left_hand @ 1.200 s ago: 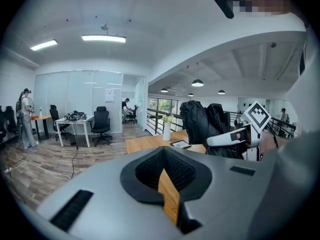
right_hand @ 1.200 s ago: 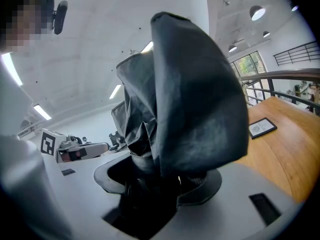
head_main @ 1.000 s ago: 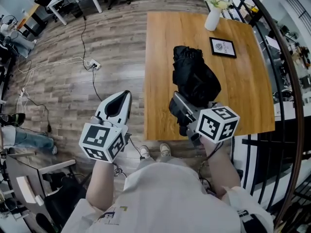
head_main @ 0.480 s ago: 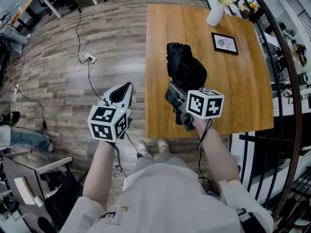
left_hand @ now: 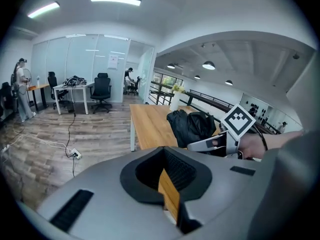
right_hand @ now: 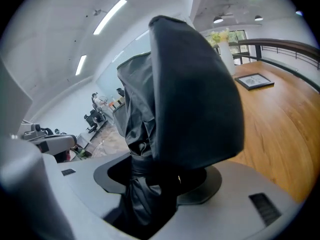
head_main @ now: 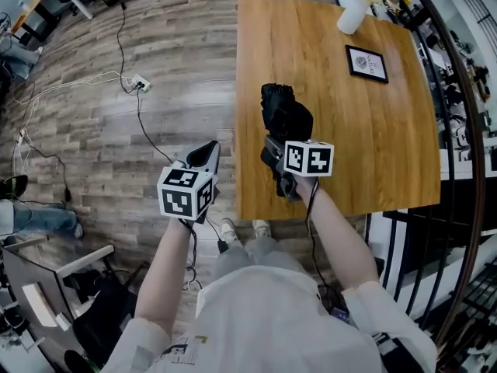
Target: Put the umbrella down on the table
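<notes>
The black folded umbrella (head_main: 285, 113) is held over the near left part of the wooden table (head_main: 365, 138). My right gripper (head_main: 273, 150) is shut on its lower end. In the right gripper view the umbrella (right_hand: 190, 94) fills the middle, its bunched fabric pinched in the right gripper (right_hand: 147, 189). Whether the umbrella touches the tabletop is hidden. My left gripper (head_main: 206, 158) hovers over the floor just left of the table, shut and holding nothing. In the left gripper view, the left gripper (left_hand: 169, 186) shows only a sliver of table through its slit, with the umbrella (left_hand: 190, 126) beyond.
A white vase with flowers (head_main: 353, 14) and a framed picture (head_main: 366, 62) stand at the table's far right. A dark railing (head_main: 460, 123) curves along the right side. A power strip with cables (head_main: 140, 82) lies on the wood floor. Office desks and a person (left_hand: 21, 89) are far left.
The right gripper has carried the umbrella left and lower, toward the table's near left edge. The left gripper has drifted slightly right, closer to the table.
</notes>
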### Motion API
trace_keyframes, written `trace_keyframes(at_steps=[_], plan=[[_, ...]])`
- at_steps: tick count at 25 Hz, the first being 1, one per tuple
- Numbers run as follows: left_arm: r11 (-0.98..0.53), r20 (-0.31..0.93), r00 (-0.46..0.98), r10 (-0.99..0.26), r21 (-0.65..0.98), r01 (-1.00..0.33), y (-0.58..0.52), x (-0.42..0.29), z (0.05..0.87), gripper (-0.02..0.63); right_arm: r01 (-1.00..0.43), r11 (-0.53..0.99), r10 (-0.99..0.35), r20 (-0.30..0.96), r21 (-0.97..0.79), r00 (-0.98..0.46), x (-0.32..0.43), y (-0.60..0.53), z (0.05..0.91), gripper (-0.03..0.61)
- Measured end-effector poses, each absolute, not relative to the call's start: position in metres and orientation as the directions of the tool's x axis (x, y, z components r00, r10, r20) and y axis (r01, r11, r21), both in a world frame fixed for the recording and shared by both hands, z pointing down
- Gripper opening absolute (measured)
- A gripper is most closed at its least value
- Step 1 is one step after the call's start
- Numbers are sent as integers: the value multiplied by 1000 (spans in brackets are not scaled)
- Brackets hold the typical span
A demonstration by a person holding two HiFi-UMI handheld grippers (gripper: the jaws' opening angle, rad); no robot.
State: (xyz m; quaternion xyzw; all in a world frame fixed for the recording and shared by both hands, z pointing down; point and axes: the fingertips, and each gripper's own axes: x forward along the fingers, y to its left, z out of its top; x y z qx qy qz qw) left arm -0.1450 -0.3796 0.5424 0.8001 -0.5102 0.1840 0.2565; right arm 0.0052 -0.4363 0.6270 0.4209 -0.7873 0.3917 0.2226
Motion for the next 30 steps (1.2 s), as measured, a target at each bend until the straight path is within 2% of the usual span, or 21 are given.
trace_keyframes(at_steps=[7, 15, 19, 23, 30], plan=[[-340, 614, 432, -660, 268, -901, -356, -149, 595, 17, -874, 295, -422, 768, -386, -482, -6, -426, 705, 270], [-305, 647, 437, -625, 312, -900, -327, -155, 622, 17, -899, 268, -386, 817, -345, -428, -13, -409, 748, 270], [-310, 647, 438, -624, 310, -899, -317, -156, 621, 17, -911, 252, -371, 837, -327, -403, -10, -401, 763, 278], [-300, 645, 442, -624, 324, -897, -318, -154, 619, 17, -909, 323, -325, 871, -263, -368, -2, -402, 773, 291], [-287, 639, 433, -636, 324, -901, -311, -160, 611, 17, -908, 285, -378, 835, -307, -401, 6, -406, 750, 296]])
